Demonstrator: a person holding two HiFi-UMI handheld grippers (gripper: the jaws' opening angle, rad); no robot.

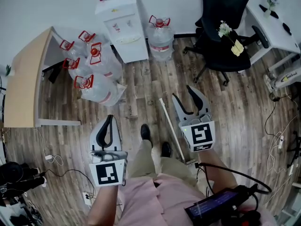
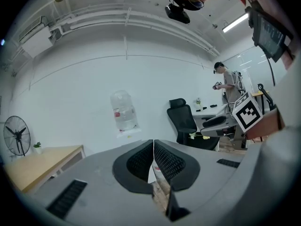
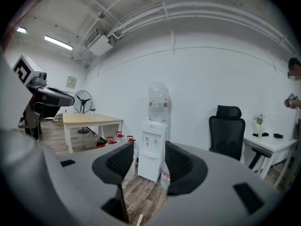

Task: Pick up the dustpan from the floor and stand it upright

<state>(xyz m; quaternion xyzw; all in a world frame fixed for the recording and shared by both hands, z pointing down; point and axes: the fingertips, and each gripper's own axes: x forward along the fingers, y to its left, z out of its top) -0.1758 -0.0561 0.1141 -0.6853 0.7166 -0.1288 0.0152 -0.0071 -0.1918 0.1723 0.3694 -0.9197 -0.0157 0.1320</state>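
Observation:
A long pale handle (image 1: 171,128), seemingly the dustpan's, lies flat on the wooden floor just right of my shoes. Its near end runs under my right gripper, and the pan itself is hidden. My right gripper (image 1: 184,94) hovers above that handle with its jaws apart and nothing between them. In the right gripper view the gripper (image 3: 148,157) faces the water dispenser (image 3: 154,149). My left gripper (image 1: 109,120) hangs over bare floor left of my feet. Its jaws meet, empty, in the left gripper view (image 2: 153,142).
Several big water bottles (image 1: 96,74) crowd the floor ahead on the left, next to the dispenser (image 1: 123,25). A wooden desk (image 1: 26,79) stands far left. A black office chair (image 1: 221,32) and white desk (image 1: 277,18) stand at the right. Cables (image 1: 277,126) trail along the right. Another person (image 2: 229,84) stands across the room.

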